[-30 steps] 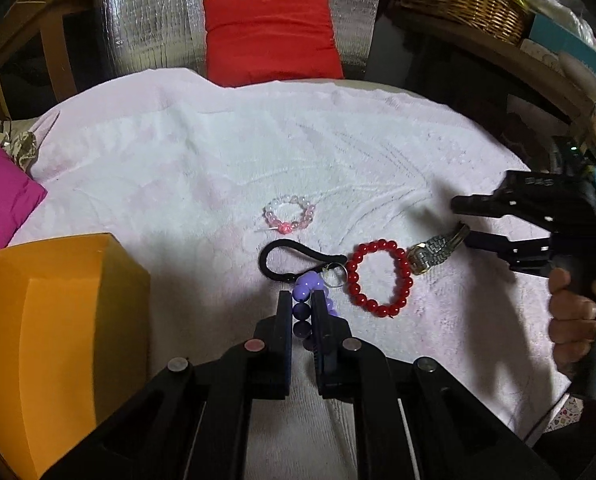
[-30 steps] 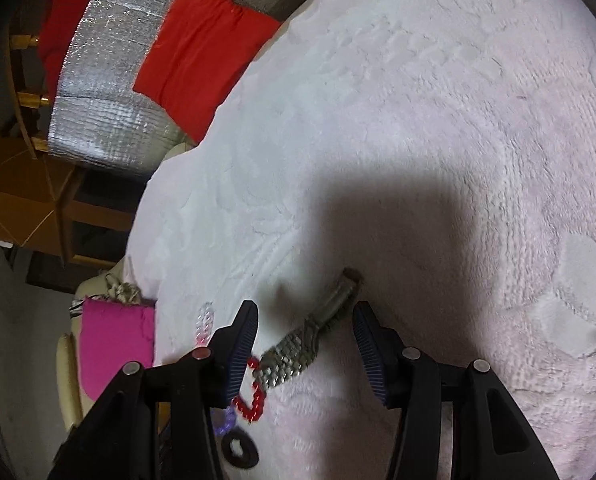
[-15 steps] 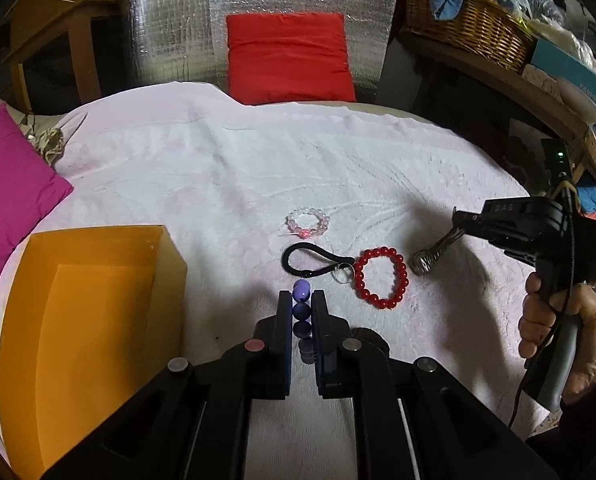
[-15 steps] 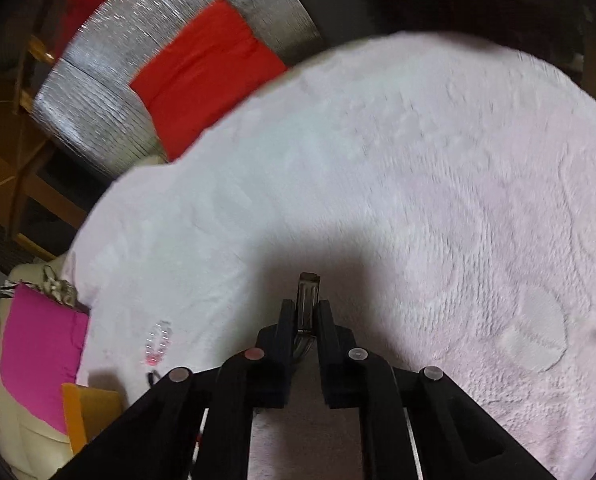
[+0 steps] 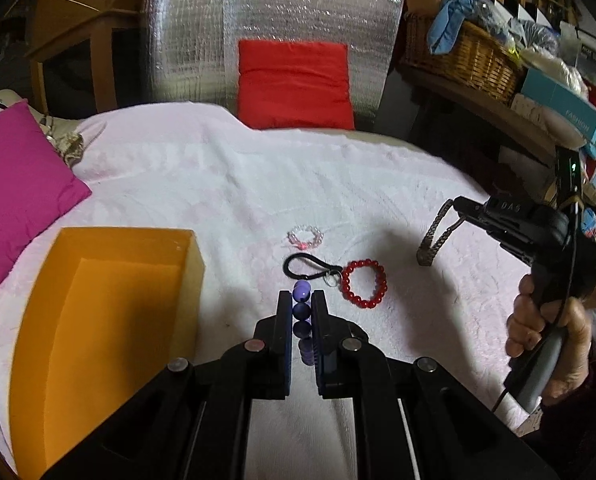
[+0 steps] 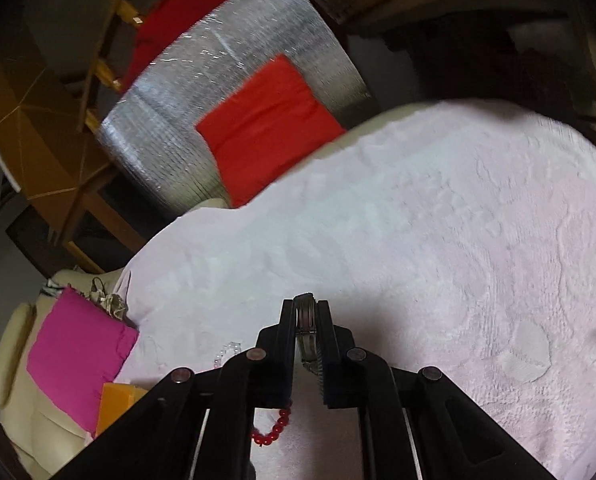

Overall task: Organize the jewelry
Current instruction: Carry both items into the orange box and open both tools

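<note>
My left gripper (image 5: 301,300) is shut on a purple bead bracelet (image 5: 301,311) and holds it above the pink-white cloth. An open orange box (image 5: 98,320) stands at its left. On the cloth ahead lie a pale pink bead bracelet (image 5: 305,237), a black cord loop with a ring (image 5: 306,267) and a red bead bracelet (image 5: 365,283). My right gripper (image 6: 306,307) is shut on a metal watch band (image 6: 306,320); in the left wrist view the band (image 5: 433,236) hangs from it above the cloth at the right. The red bracelet (image 6: 272,432) shows below it.
A magenta cushion (image 5: 18,184) lies at the left edge of the cloth. A red cushion (image 5: 294,84) leans on a silver foil panel (image 5: 274,28) at the back. A wicker basket (image 5: 465,56) and boxes fill a shelf at the right.
My right gripper closed on the watch band and lifted it off the cloth. My left gripper rose and drew back with the purple bracelet, bringing the orange box's inside into view.
</note>
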Tool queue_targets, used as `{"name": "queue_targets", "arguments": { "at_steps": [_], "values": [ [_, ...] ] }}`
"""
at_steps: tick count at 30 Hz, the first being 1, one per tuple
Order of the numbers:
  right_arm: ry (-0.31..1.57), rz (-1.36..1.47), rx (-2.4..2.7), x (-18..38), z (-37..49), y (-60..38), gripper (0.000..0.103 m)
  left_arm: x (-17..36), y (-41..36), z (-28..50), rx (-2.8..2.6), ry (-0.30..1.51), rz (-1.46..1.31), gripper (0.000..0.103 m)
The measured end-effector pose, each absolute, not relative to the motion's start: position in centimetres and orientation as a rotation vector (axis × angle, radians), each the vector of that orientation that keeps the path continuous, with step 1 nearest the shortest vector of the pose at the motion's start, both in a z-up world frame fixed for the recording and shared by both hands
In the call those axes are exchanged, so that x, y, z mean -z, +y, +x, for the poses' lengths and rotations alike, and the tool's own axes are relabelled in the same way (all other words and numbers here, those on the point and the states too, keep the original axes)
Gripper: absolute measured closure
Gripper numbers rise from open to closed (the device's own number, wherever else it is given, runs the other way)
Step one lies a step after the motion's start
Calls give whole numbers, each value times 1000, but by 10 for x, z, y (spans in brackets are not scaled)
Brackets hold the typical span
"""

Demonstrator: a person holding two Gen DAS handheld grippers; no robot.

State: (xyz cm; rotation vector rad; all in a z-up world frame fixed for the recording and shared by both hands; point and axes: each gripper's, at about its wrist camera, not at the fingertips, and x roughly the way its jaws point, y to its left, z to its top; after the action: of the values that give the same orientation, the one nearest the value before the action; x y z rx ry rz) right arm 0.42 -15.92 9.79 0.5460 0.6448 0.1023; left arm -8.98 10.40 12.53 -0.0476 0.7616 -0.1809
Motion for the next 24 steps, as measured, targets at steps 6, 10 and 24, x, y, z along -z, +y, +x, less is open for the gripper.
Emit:
{"name": "queue_targets", "arguments": {
  "at_steps": [6,10,24],
  "values": [
    [577,496,-169,-115,-12,-129,92,-153,130,-116,146,689,-47,94],
    [527,443,-252,-129,-30,-98,92,-166,157,-136,93,656,-48,94],
    [572,327,-643,-157,-76,51,92,-125,259,-187,-113,747,-121,94]
  ]
}}
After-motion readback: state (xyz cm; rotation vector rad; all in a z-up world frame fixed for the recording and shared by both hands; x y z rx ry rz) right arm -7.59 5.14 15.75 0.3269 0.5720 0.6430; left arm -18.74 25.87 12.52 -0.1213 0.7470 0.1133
